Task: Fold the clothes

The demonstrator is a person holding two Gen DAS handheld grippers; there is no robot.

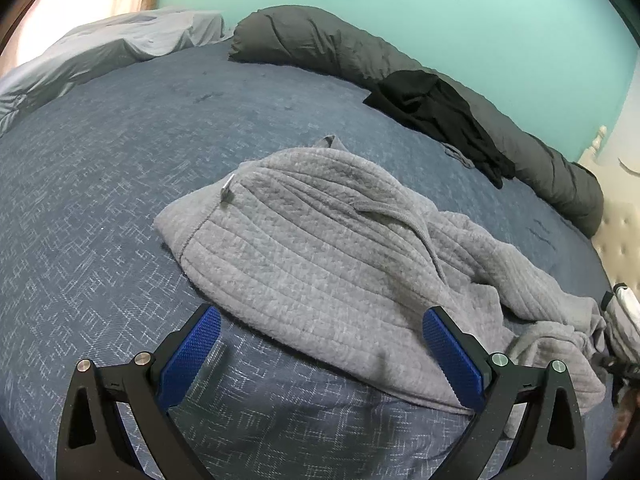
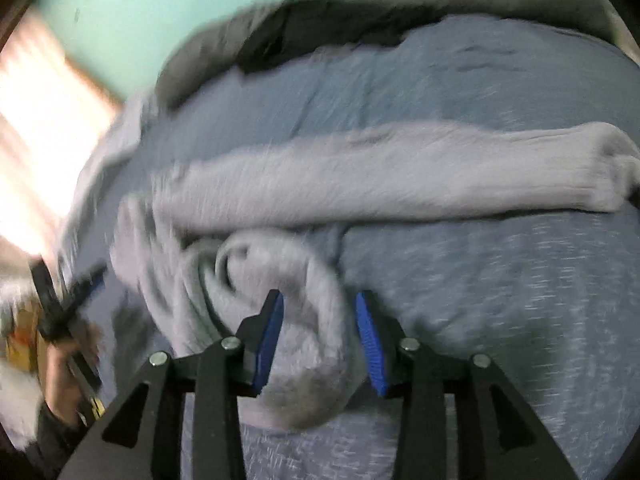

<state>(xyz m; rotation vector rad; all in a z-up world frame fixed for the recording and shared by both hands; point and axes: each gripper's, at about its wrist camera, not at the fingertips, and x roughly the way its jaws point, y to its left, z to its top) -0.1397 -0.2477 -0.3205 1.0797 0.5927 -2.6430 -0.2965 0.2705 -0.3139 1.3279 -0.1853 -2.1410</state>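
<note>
A grey quilted fleece garment lies rumpled on the blue patterned bed cover. My left gripper is open wide just above the garment's near hem, with one pad over bare cover and the other over fleece. In the blurred right wrist view, a long grey sleeve stretches across the bed. A bunched fold of the fleece sits between the pads of my right gripper. Its jaws stand partly apart and do not clamp the fold. The left gripper, held in a hand, shows at the left edge.
A dark grey rolled duvet lies along the teal wall with a black garment draped on it. Light grey bedding is piled at the far left. A cream tufted headboard bounds the right side.
</note>
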